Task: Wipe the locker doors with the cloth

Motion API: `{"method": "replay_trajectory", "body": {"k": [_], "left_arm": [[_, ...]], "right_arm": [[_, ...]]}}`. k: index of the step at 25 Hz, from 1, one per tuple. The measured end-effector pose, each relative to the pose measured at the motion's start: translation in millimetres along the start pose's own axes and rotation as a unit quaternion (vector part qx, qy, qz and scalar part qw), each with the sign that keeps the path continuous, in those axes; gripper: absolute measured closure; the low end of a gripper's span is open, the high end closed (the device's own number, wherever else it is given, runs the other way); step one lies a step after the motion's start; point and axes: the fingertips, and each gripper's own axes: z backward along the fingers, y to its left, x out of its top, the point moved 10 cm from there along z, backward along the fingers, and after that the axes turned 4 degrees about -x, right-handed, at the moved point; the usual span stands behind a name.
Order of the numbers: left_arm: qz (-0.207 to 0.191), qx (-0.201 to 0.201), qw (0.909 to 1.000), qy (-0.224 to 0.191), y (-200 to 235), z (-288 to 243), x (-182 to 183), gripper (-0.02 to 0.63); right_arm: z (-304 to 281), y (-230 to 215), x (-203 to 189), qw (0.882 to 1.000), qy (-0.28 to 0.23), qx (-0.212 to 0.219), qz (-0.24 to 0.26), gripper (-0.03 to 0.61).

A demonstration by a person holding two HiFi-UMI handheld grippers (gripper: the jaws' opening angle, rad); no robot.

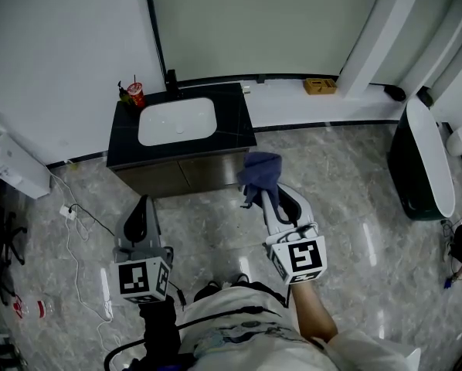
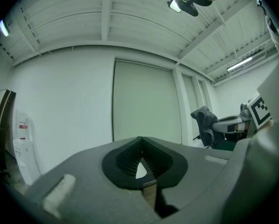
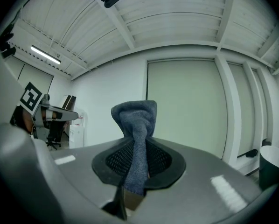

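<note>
In the head view my right gripper [image 1: 266,192] is shut on a bunched blue-grey cloth [image 1: 260,171], held just in front of the right corner of a dark vanity cabinet. The cabinet's two front doors [image 1: 181,174] sit below its black top. The right gripper view shows the cloth [image 3: 136,121] pinched upright between the jaws of this gripper [image 3: 137,146], its top folded over. My left gripper [image 1: 144,202] hangs lower left, off the cabinet's front, shut with nothing in it; in its own view the jaws [image 2: 140,143] meet at the tip. The cloth [image 2: 203,121] shows at that view's right.
A white basin [image 1: 177,120], a black tap [image 1: 171,79] and a red cup [image 1: 136,94] are on the cabinet top. A white appliance [image 1: 13,163] and a cable [image 1: 75,215] lie left. A dark bin with a white lid [image 1: 422,161] stands right. The floor is grey marble tile.
</note>
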Motion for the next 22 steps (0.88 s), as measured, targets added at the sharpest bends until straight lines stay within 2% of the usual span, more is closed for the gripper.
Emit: {"method": "replay_trajectory", "body": {"k": [10, 22], "left_arm": [[0.002, -0.006, 1.0, 0.005, -7.7, -1.1, -1.8, 0.612], [0.003, -0.015, 0.9998, 0.008, -13.5, -1.4, -4.6, 0.612]], "right_arm": [[-0.3, 1.4, 2.2, 1.0, 0.007, 0.008, -0.01, 0.514], [0.9, 0.0, -1.4, 1.0, 0.002, 0.004, 0.002, 0.514]]}}
